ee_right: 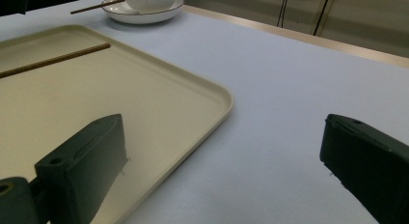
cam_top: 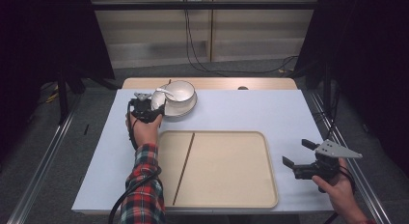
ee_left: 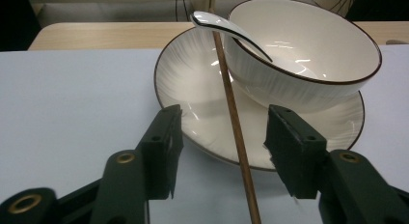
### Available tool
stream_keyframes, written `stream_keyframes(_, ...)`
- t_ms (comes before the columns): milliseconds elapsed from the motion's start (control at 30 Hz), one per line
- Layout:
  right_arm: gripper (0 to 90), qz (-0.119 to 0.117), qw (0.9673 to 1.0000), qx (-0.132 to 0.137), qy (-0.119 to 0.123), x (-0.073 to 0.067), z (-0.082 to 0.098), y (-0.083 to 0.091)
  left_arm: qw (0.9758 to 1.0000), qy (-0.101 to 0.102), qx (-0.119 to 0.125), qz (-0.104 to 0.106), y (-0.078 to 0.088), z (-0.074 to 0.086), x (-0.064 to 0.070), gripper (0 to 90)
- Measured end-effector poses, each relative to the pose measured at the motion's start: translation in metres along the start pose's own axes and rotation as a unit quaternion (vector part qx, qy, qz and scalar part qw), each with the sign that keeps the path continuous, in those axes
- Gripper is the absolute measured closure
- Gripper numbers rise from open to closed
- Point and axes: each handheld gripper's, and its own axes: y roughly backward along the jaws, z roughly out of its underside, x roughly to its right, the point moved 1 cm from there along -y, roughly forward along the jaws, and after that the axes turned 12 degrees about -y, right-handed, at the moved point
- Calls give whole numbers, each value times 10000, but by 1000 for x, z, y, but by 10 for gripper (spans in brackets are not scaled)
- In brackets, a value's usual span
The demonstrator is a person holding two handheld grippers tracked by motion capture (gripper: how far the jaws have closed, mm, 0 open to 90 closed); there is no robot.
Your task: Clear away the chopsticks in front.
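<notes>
A white bowl (cam_top: 182,90) with a dark rim stands on a white plate (cam_top: 187,109) at the table's far left. In the bowl rests a white spoon (ee_left: 226,28). A brown chopstick (ee_left: 235,122) lies across the plate, leaning on its rim beside the bowl. My left gripper (ee_left: 224,137) is open, one jaw on each side of this chopstick at the plate's near edge, not touching it. A second chopstick (cam_top: 184,163) lies on the beige tray (cam_top: 226,166). My right gripper (cam_top: 298,153) hangs open to the right of the tray with nothing between its jaws.
The tray (ee_right: 144,89) takes up the near middle of the light blue table cover (cam_top: 251,113). A strip of bare wood (cam_top: 231,83) runs along the far edge. Dark curtains and metal rails flank the table.
</notes>
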Motion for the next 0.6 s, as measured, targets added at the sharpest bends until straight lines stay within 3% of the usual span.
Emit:
stream_keyframes(133,18,3,10000,-12,-4,1,0,0,9999,-110,-89,1,-11,-2,0,526)
stream_keyframes(233,18,6,10000,-20,-31,2,1,0,9999,-40,-142,51,-17,-4,2,582)
stream_keyframes(467,18,-14,10000,-23,-27,2,2,0,9994,-154,-308,57,-29,-5,6,645)
stream_keyframes(600,19,-9,10000,-44,-46,3,2,0,9987,-107,-497,61,-35,-6,6,727)
